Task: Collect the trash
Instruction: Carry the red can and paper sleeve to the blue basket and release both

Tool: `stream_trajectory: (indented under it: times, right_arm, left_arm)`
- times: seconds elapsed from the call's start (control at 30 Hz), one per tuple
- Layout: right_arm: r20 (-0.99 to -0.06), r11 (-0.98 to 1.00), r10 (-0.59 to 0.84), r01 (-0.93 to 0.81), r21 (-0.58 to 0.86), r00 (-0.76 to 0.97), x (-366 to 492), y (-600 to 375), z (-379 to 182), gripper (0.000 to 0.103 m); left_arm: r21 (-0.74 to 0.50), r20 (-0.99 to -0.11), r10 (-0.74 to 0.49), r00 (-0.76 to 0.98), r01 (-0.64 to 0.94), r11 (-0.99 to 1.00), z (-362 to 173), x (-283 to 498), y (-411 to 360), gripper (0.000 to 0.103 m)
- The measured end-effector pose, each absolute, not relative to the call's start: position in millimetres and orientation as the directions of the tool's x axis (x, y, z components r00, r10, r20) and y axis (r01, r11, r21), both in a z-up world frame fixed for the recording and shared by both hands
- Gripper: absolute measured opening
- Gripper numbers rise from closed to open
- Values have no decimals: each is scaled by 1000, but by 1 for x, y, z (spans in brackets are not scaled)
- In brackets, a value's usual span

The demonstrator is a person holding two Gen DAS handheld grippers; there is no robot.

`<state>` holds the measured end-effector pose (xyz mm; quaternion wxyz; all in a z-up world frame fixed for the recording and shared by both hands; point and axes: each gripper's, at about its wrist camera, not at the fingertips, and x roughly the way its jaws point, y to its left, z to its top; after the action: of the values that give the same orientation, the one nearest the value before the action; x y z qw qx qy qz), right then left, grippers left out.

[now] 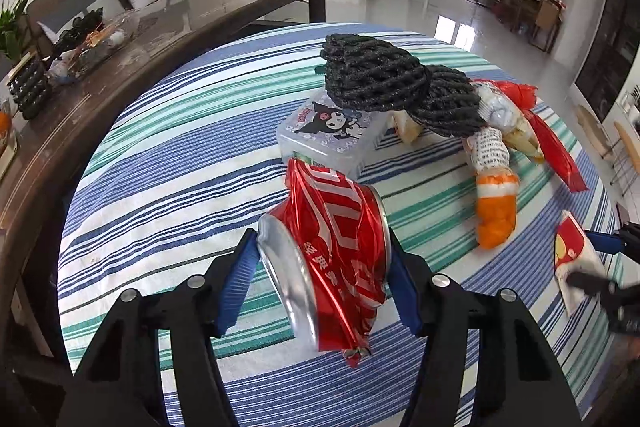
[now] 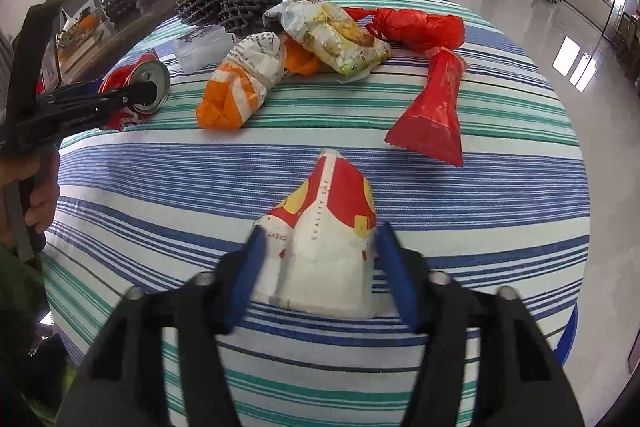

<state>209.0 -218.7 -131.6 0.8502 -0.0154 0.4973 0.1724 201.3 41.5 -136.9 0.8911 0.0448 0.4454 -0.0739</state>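
A striped tablecloth [image 2: 360, 163] covers the round table, with trash heaped at its far side: 2 black foam nets [image 1: 372, 75], a red bag [image 2: 432, 115], an orange bag [image 2: 228, 99]. The left gripper [image 1: 324, 263] clamps a crushed red can [image 1: 336, 251] lying near the front edge. The right gripper [image 2: 318, 259] squeezes a flattened paper cup [image 2: 328, 227] lying on the cloth.
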Motion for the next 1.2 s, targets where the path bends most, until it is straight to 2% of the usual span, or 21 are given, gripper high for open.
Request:
stream_trajectory:
  times: [0.27,0.47,0.57,0.87,1.03,1.2]
  right_arm:
    - [-796,937,321,-292,190,513,180,-234,-109,34]
    - [-762,937,347,-223,267,546,167,-268,-99,34]
    - [-750,949,311,-155,273,584,161,-304,-90,34]
    - [-766,979,78,94,178,638,136,-427,-84,34]
    - [-786,966,-28,218,137,618,128,-489,-99,34]
    - [-808,940,-74,311,139,584,122,-537,-126,34]
  left_arm:
    - [-30,-755,-186,629,251,968,-114,164,46,59]
    - [-91,-723,-303,621,349,933,-84,141,10,60]
    - [-122,-714,-381,588,431,894,-74,131,-29,60]
    - [-186,-716,-554,424,650,737,-66,109,-178,60]
    - [-226,-737,-600,310,724,652,-79,103,-271,60]
    - [-262,-761,-608,228,749,609,-108,105,-348,60]
